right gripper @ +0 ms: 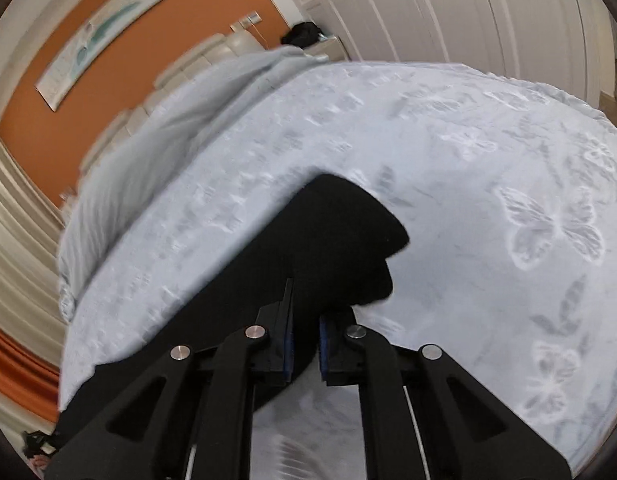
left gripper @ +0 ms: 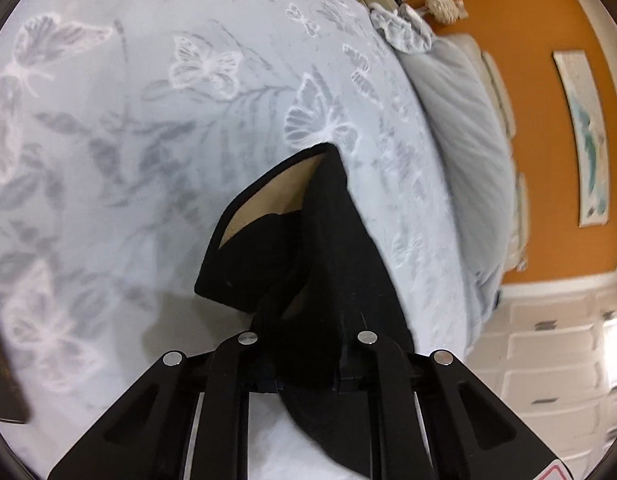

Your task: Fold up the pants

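- Currently listed, item one: black fabric pants (left gripper: 320, 264), which lay partly on the bed and partly lifted off it, with a tan lining showing inside one open end in your left wrist view.
- Item two: your left gripper (left gripper: 308, 344), a black two-finger claw, was closed on a bunch of that black cloth; the fabric draped over and between its fingers and hid the pads.
- Item three: your right gripper (right gripper: 304, 344), a matching black claw with blue pads, was clamped on another part of the pants (right gripper: 308, 248); the cloth ran up between the two pads and fanned out beyond them in a rounded fold.
- Item four: a pale blue-grey bedspread with a white butterfly and leaf pattern (left gripper: 148, 120) covered the bed under the pants in both views (right gripper: 488, 160).
- Item five: a plain pale blue quilted blanket (left gripper: 464, 128) was bunched along the far side of the bed, next to a pale padded headboard (left gripper: 496, 80).
- Item six: an orange wall (right gripper: 40, 128) stood behind the headboard and carried a long framed picture with teal shapes (right gripper: 104, 28).
- Item seven: white panelled wardrobe doors (right gripper: 448, 8) stood past the bed in your right wrist view.
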A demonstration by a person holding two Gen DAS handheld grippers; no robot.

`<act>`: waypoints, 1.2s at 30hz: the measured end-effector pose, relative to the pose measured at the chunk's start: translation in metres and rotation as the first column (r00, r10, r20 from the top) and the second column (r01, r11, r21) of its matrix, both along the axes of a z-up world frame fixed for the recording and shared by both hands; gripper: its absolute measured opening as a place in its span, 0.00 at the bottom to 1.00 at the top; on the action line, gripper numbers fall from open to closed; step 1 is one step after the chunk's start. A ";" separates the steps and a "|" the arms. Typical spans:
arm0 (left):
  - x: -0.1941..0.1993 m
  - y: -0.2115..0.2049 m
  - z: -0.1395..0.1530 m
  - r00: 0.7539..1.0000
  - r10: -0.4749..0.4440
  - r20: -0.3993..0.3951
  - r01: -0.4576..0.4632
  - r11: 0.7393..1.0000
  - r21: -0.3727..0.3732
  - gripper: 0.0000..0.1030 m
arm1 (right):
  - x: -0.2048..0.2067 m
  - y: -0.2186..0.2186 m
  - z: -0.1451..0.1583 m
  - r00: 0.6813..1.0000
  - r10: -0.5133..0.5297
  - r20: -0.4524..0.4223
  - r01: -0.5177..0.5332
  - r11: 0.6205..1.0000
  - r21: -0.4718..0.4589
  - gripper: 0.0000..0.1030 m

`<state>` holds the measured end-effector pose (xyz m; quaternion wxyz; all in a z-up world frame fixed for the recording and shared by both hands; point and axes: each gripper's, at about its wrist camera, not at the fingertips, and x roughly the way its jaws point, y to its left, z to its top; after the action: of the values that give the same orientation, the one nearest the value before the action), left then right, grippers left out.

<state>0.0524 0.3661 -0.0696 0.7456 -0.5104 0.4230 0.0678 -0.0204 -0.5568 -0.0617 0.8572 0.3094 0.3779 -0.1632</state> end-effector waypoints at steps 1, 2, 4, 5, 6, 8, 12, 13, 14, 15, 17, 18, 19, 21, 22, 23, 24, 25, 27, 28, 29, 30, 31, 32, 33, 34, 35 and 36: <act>-0.001 0.000 -0.006 0.999 -0.003 -0.033 0.004 1.000 0.014 0.12 | 0.003 -0.003 -0.017 0.998 0.003 -0.061 -0.003 1.000 0.011 0.08; 0.001 0.002 -0.021 0.996 -0.007 -0.087 0.009 1.000 0.019 0.13 | 0.006 -0.007 -0.040 0.991 0.002 -0.135 0.004 0.999 0.042 0.08; 0.007 0.004 -0.041 0.990 -0.016 -0.139 0.016 1.000 -0.004 0.13 | 0.005 -0.012 -0.056 0.991 -0.008 -0.134 0.019 0.996 0.088 0.08; 0.008 0.005 -0.043 0.992 -0.007 -0.130 0.005 1.000 -0.016 0.13 | 0.006 -0.012 -0.047 0.994 -0.001 -0.112 0.009 0.997 0.073 0.08; 0.010 0.005 -0.038 0.993 -0.011 -0.114 0.010 1.000 -0.004 0.13 | 0.005 -0.009 -0.033 0.998 0.000 -0.059 0.003 0.998 0.059 0.08; 0.015 0.000 -0.021 0.997 -0.033 -0.074 0.037 0.997 0.062 0.13 | 0.007 -0.001 -0.019 1.000 0.004 -0.020 -0.003 1.000 0.027 0.08; 0.021 -0.017 0.009 0.999 -0.051 -0.017 0.053 0.982 0.183 0.13 | 0.021 0.066 0.048 0.987 0.142 0.079 -0.122 0.968 -0.219 0.08; 0.022 -0.020 0.011 0.999 -0.049 -0.025 0.053 0.977 0.204 0.13 | 0.028 0.092 0.064 0.973 0.205 0.106 -0.172 0.950 -0.261 0.08; 0.024 -0.023 0.012 0.998 -0.045 -0.034 0.052 0.973 0.223 0.13 | 0.033 0.126 0.079 0.945 0.297 0.136 -0.247 0.922 -0.299 0.08; 0.026 -0.026 0.011 0.998 -0.040 -0.047 0.050 0.969 0.242 0.14 | 0.041 0.163 0.089 0.907 0.394 0.151 -0.331 0.887 -0.323 0.08; 0.030 -0.028 0.010 0.997 -0.030 -0.067 0.047 0.964 0.263 0.14 | 0.054 0.224 0.089 0.836 0.531 0.143 -0.463 0.820 -0.336 0.09; 0.031 -0.029 0.009 0.997 -0.024 -0.076 0.043 0.962 0.269 0.14 | 0.064 0.257 0.079 0.790 0.602 0.119 -0.544 0.777 -0.317 0.09; 0.032 -0.029 0.008 0.997 -0.019 -0.079 0.040 0.962 0.270 0.14 | 0.075 0.289 0.061 0.748 0.659 0.077 -0.617 0.734 -0.283 0.12; 0.034 -0.030 0.009 0.996 -0.021 -0.088 0.045 0.958 0.284 0.15 | 0.097 0.339 0.012 0.677 0.733 -0.073 -0.730 0.655 -0.195 0.18; 0.034 -0.031 0.009 0.995 -0.027 -0.094 0.054 0.954 0.295 0.15 | 0.104 0.352 -0.004 0.652 0.744 -0.150 -0.758 0.630 -0.171 0.19; 0.036 -0.032 0.008 0.993 -0.035 -0.109 0.068 0.947 0.314 0.16 | 0.106 0.363 -0.014 0.633 0.743 -0.220 -0.774 0.610 -0.169 0.21; 0.035 -0.034 0.008 0.992 -0.041 -0.118 0.077 0.944 0.320 0.17 | 0.103 0.367 -0.010 0.627 0.745 -0.228 -0.779 0.593 -0.205 0.21; 0.034 -0.034 0.007 0.991 -0.050 -0.124 0.088 0.942 0.324 0.18 | 0.099 0.366 0.000 0.634 0.745 -0.208 -0.771 0.589 -0.242 0.21; 0.029 -0.034 0.009 0.990 -0.065 -0.126 0.104 0.938 0.330 0.18 | 0.086 0.351 0.025 0.666 0.735 -0.124 -0.731 0.611 -0.305 0.27; 0.026 -0.033 0.012 0.990 -0.066 -0.124 0.104 0.937 0.333 0.19 | 0.082 0.344 0.029 0.677 0.729 -0.100 -0.715 0.620 -0.322 0.43; 0.020 -0.031 0.018 0.992 -0.052 -0.117 0.089 0.937 0.337 0.19 | 0.075 0.337 0.035 0.694 0.716 -0.073 -0.689 0.632 -0.356 0.58; 0.011 -0.030 0.024 0.994 -0.035 -0.107 0.070 0.937 0.342 0.19 | 0.073 0.334 0.034 0.698 0.711 -0.080 -0.683 0.629 -0.371 0.59; 0.002 -0.030 0.033 0.996 -0.017 -0.083 0.045 0.937 0.347 0.19 | 0.074 0.338 0.031 0.690 0.716 -0.100 -0.694 0.618 -0.370 0.59; -0.010 -0.031 0.046 0.999 0.006 -0.043 0.010 0.930 0.367 0.19 | 0.073 0.341 0.027 0.678 0.725 -0.120 -0.709 0.601 -0.370 0.58; -0.020 -0.033 0.057 1.000 0.028 -0.008 -0.023 0.916 0.402 0.19 | 0.072 0.344 0.024 0.670 0.731 -0.131 -0.715 0.588 -0.377 0.58; -0.029 -0.037 0.070 0.998 0.054 0.026 -0.060 0.889 0.454 0.20 | 0.068 0.356 0.020 0.646 0.747 -0.156 -0.735 0.553 -0.392 0.58; -0.040 -0.044 0.088 0.994 0.084 0.070 -0.108 0.839 0.532 0.22 | 0.071 0.369 0.015 0.625 0.760 -0.179 -0.750 0.520 -0.408 0.58; -0.044 -0.050 0.098 0.991 0.090 0.101 -0.132 0.810 0.571 0.33 | 0.069 0.382 0.010 0.598 0.773 -0.210 -0.766 0.474 -0.435 0.57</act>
<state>0.0085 0.3164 0.0286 0.8739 -0.2869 0.3263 0.2182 0.0485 -0.1751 -0.0522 0.8891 -0.1162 0.4158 0.1522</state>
